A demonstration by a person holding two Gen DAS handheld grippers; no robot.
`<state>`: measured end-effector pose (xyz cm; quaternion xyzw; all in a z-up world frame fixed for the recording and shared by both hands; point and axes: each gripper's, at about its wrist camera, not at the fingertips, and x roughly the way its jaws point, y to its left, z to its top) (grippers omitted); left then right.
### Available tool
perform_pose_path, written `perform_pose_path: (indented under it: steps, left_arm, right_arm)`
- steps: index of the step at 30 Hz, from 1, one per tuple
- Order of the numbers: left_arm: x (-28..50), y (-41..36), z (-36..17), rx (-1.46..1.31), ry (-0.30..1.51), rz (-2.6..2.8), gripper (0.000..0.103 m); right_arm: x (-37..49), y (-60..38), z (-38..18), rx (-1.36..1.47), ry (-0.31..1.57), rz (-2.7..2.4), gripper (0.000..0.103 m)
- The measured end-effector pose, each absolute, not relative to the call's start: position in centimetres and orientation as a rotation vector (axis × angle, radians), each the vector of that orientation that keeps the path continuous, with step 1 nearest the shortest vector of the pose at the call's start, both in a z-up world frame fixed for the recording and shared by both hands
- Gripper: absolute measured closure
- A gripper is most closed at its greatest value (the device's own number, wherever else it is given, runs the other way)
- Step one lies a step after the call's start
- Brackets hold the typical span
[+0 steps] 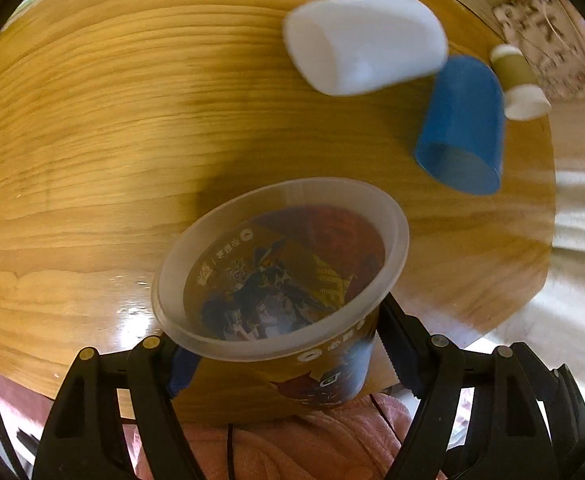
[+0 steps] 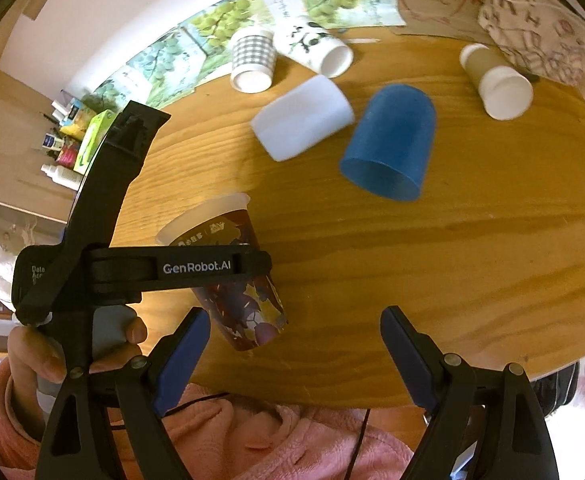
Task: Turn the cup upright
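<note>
My left gripper (image 1: 288, 364) is shut on a printed cup with a translucent rim (image 1: 280, 280). It holds the cup above the near edge of the round wooden table (image 1: 112, 120), mouth tilted up and away. In the right wrist view the same cup (image 2: 232, 276) hangs tilted in the left gripper (image 2: 212, 268). My right gripper (image 2: 294, 354) is open and empty over the table's near edge, just right of the cup.
A white cup (image 1: 364, 44) (image 2: 304, 120) and a blue cup (image 1: 462, 124) (image 2: 390, 144) lie on their sides mid-table. A tan cup (image 2: 496, 80), a checked cup (image 2: 252, 60) and a panda cup (image 2: 316, 46) lie farther back. A patterned bag (image 2: 540, 32) sits at the far right.
</note>
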<state>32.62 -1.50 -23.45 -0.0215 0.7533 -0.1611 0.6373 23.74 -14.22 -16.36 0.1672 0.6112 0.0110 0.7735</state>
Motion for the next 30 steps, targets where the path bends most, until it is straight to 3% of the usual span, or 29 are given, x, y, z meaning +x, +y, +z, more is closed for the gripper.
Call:
perform_pose_path:
  steps: [30]
  left_arm:
    - [30.7,-6.9,-25.7,-0.005,1.779,-0.476,0.021]
  right_arm:
    - [20.7,-16.8,-17.8,0.473,1.348,-0.001,0.015]
